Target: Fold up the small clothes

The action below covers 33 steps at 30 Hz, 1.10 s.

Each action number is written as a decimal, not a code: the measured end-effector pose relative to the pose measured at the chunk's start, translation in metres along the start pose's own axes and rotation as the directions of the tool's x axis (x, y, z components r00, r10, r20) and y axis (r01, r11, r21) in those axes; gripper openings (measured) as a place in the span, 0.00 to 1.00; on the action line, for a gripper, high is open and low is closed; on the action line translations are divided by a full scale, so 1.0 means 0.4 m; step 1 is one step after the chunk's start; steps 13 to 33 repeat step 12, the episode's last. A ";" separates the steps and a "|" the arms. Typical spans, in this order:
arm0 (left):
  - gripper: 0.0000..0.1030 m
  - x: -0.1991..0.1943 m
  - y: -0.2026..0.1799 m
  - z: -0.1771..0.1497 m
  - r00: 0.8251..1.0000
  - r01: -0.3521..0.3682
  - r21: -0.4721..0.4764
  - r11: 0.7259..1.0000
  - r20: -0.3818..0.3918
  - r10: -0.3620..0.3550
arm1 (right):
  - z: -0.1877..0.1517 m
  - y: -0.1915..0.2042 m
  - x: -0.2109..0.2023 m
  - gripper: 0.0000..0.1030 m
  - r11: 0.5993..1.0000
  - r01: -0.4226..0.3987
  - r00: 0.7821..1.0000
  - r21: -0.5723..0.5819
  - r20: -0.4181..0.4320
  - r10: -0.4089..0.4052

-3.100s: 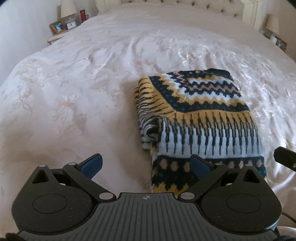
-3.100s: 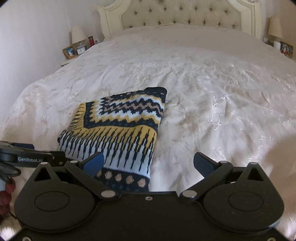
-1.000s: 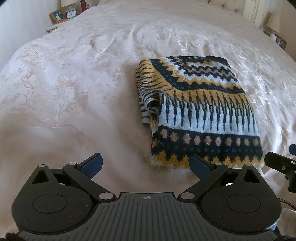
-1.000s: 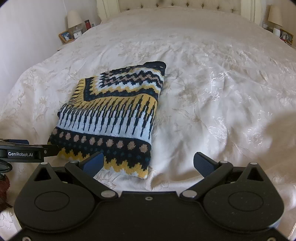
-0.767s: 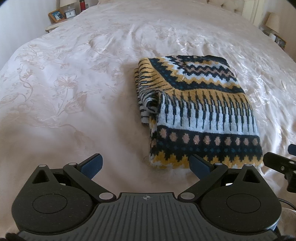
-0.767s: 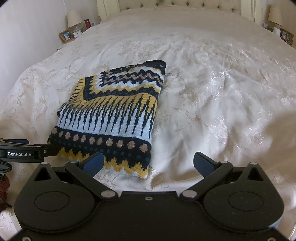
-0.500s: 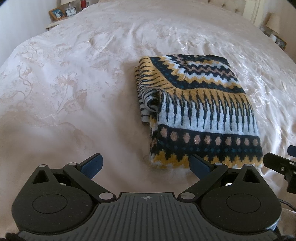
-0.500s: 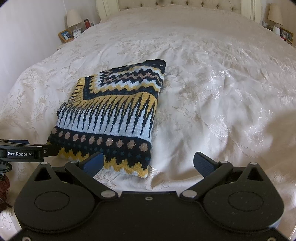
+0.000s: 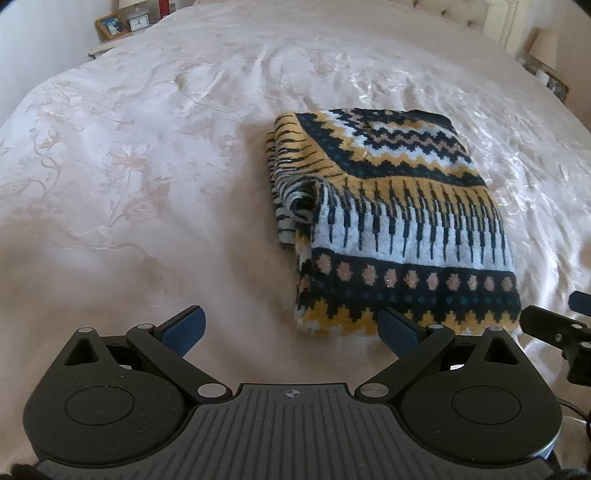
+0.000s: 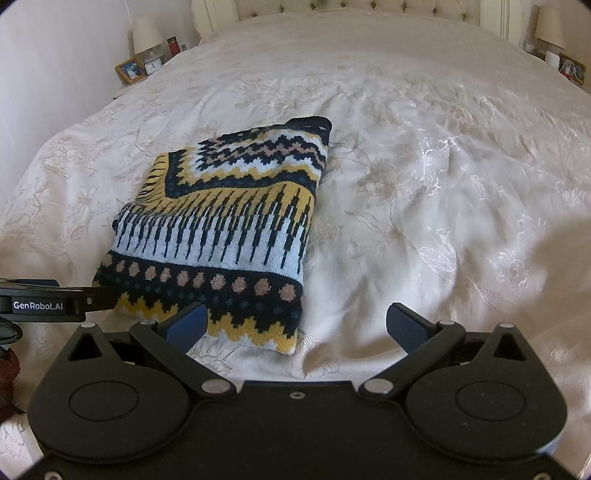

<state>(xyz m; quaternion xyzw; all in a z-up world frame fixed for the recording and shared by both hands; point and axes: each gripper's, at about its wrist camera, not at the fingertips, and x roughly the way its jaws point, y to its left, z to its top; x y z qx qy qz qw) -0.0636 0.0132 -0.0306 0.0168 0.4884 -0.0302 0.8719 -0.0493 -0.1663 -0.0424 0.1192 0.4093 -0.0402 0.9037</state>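
A patterned knit sweater in navy, yellow and pale blue lies folded into a rectangle on the white bedspread. It also shows in the right wrist view. My left gripper is open and empty, just before the sweater's near left corner. My right gripper is open and empty, just before its near right corner. A rolled fold of fabric shows along the sweater's left edge.
A tufted headboard stands at the far end. A bedside table with a lamp, a clock and a photo frame is at the far left. Another lamp and frame are at the far right.
Both grippers have drawn back from the sweater since three seconds ago, so its near hem now shows in full. In the last second the views have barely shifted.
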 end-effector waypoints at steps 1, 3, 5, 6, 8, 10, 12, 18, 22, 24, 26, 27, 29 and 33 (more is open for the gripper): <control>0.98 0.000 0.000 0.000 1.000 -0.003 -0.002 1.000 0.003 0.003 | -0.001 0.000 0.001 0.99 1.000 0.000 1.000 0.000 -0.001 0.000; 0.98 -0.001 0.001 0.001 1.000 0.006 -0.002 1.000 0.003 -0.006 | 0.000 0.001 0.001 0.99 1.000 0.001 1.000 -0.001 -0.002 -0.001; 0.98 0.000 -0.001 0.004 1.000 0.006 0.002 1.000 -0.006 -0.006 | 0.001 0.001 0.001 0.99 1.000 0.000 1.000 -0.002 -0.002 0.000; 0.99 0.000 -0.003 0.006 1.000 -0.009 0.006 1.000 -0.010 0.009 | 0.001 0.001 0.001 0.99 1.000 0.000 1.000 -0.002 -0.003 0.000; 0.99 -0.005 -0.005 0.006 0.999 -0.039 0.007 0.999 0.008 0.039 | 0.001 0.002 0.003 0.99 1.000 -0.001 1.000 -0.003 -0.007 0.001; 0.99 -0.009 -0.003 0.007 0.998 -0.054 0.001 0.999 0.020 0.053 | 0.002 0.004 0.004 1.00 1.000 -0.002 1.000 -0.004 -0.008 0.002; 0.98 -0.006 0.002 0.009 0.999 -0.048 -0.004 0.999 0.018 0.048 | 0.003 0.004 0.002 0.99 1.000 -0.003 1.000 -0.005 -0.006 0.003; 0.98 -0.006 0.002 0.009 0.999 -0.048 -0.004 0.999 0.018 0.048 | 0.003 0.004 0.002 0.99 1.000 -0.003 1.000 -0.005 -0.006 0.003; 0.98 -0.006 0.002 0.009 0.999 -0.048 -0.004 0.999 0.018 0.048 | 0.003 0.004 0.002 0.99 1.000 -0.003 1.000 -0.005 -0.006 0.003; 0.98 -0.006 0.002 0.009 0.999 -0.048 -0.004 0.999 0.018 0.048 | 0.003 0.004 0.002 0.99 1.000 -0.003 1.000 -0.005 -0.006 0.003; 0.98 -0.006 0.002 0.009 0.999 -0.048 -0.004 0.999 0.018 0.048 | 0.003 0.004 0.002 0.99 1.000 -0.003 1.000 -0.005 -0.006 0.003; 0.98 -0.006 0.002 0.009 0.999 -0.048 -0.004 0.999 0.018 0.048 | 0.003 0.004 0.002 0.99 1.000 -0.003 1.000 -0.005 -0.006 0.003; 0.98 -0.006 0.002 0.009 0.999 -0.048 -0.004 0.999 0.018 0.048 | 0.003 0.004 0.002 0.99 1.000 -0.003 1.000 -0.005 -0.006 0.003; 0.98 -0.006 0.002 0.009 0.999 -0.048 -0.004 0.999 0.018 0.048 | 0.003 0.004 0.002 0.99 1.000 -0.003 1.000 -0.005 -0.006 0.003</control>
